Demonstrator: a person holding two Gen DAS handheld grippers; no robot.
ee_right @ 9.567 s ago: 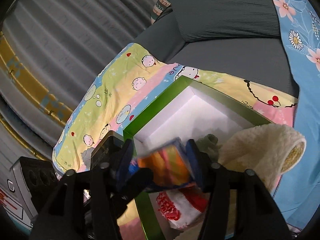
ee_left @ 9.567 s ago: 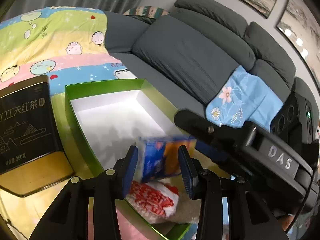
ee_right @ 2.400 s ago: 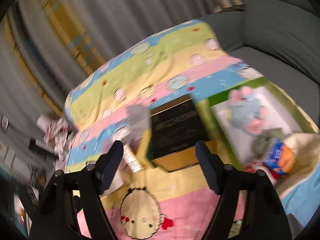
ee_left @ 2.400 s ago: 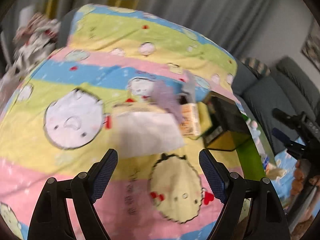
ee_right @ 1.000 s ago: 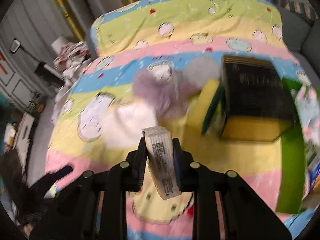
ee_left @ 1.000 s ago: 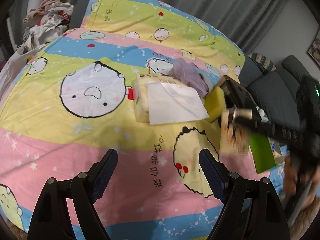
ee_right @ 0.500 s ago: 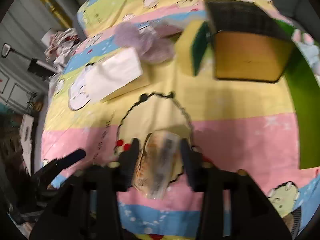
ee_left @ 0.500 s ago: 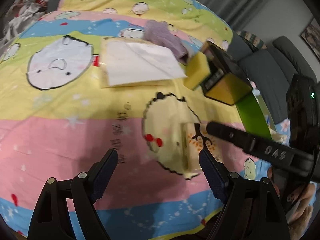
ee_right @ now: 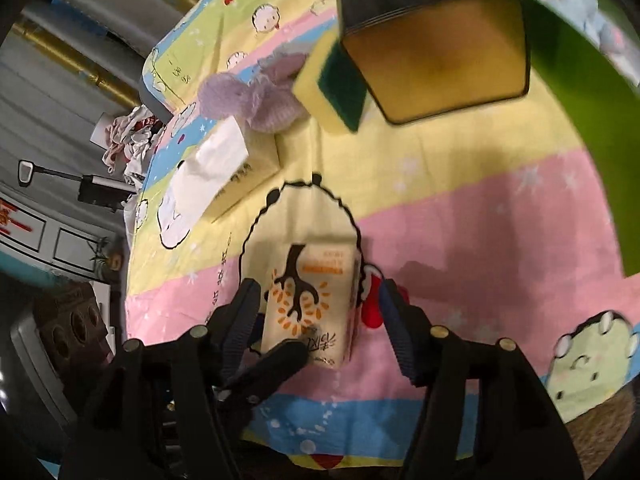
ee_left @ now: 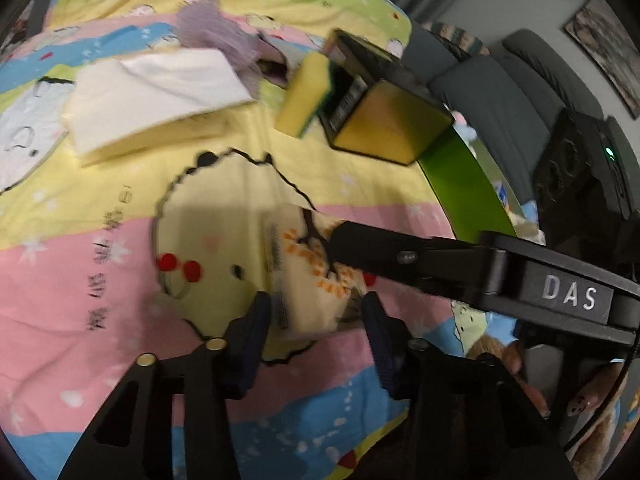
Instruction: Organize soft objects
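A cream tissue pack (ee_left: 308, 276) (ee_right: 308, 292) with an orange tree print lies on the cartoon blanket (ee_left: 100, 280). My left gripper (ee_left: 316, 320) is closing, with the pack's near end between its jaws and the pads against its sides. My right gripper (ee_right: 318, 312) is opening; it straddles the pack with both pads a little clear of it. In the left wrist view the right gripper reaches in from the right and touches the pack's far side. Further back lie a purple knit piece (ee_left: 216, 28) (ee_right: 248, 96), a yellow-green sponge (ee_left: 308, 92) (ee_right: 332, 84) and a tissue box (ee_left: 160, 88) (ee_right: 224, 168).
A black and gold tin (ee_left: 384, 112) (ee_right: 436, 52) stands beside the sponge, against the green box (ee_left: 460, 184) (ee_right: 592, 92). A pale blue plush (ee_right: 592, 12) shows inside that box. A grey sofa (ee_left: 500, 88) lies beyond. A person's hand (ee_left: 588, 400) shows at lower right.
The right gripper brought the tissue pack down onto the blanket and spread its jaws off it. The left gripper moved in over the pack and narrowed from wide open.
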